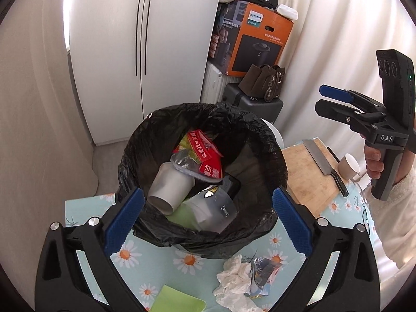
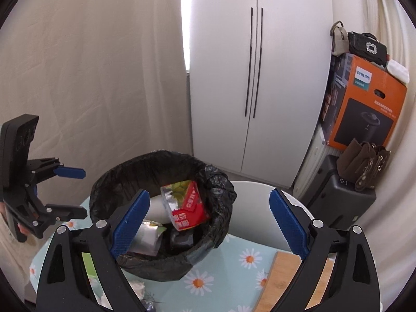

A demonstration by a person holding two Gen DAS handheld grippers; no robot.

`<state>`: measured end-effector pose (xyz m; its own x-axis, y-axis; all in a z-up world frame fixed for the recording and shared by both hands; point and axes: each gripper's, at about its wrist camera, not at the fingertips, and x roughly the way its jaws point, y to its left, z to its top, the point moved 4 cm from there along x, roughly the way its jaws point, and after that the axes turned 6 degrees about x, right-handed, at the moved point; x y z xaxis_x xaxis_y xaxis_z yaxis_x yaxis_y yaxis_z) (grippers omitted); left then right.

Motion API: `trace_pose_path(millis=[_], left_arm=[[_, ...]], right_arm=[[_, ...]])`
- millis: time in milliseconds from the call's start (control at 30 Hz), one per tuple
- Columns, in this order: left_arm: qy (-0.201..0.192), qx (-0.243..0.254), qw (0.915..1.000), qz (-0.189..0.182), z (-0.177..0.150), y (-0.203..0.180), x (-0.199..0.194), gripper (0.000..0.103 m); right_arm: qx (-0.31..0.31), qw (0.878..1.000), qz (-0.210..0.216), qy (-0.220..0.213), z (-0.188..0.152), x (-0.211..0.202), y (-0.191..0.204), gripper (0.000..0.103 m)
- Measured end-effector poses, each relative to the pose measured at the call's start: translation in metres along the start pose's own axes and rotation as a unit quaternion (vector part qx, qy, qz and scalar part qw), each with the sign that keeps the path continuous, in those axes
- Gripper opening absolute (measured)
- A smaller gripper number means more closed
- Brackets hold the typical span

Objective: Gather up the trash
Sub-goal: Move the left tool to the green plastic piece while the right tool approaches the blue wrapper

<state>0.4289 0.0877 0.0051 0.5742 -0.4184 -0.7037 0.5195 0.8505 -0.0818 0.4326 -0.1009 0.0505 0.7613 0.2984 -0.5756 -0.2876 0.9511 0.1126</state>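
Black liner bin stood on the daisy tablecloth; both the left gripper and the right gripper gaped wide, empty. Crumpled tissue lay near; best pinched low, centrally, then released well over the rim.

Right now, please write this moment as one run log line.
left gripper: open, empty | right gripper: open, empty | bin: holds cup, red wrapper | table: tissue left
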Motion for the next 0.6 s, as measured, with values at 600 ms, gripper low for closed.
trace_pose_path(millis=[600], left_arm=[[0.024, -0.013, 0.9973, 0.068, -0.042, -0.027, -0.044, 0.097]], right_arm=[[-0.008, 1.0, 0.0, 0.008, -0.044, -0.048, 0.005, 0.09]])
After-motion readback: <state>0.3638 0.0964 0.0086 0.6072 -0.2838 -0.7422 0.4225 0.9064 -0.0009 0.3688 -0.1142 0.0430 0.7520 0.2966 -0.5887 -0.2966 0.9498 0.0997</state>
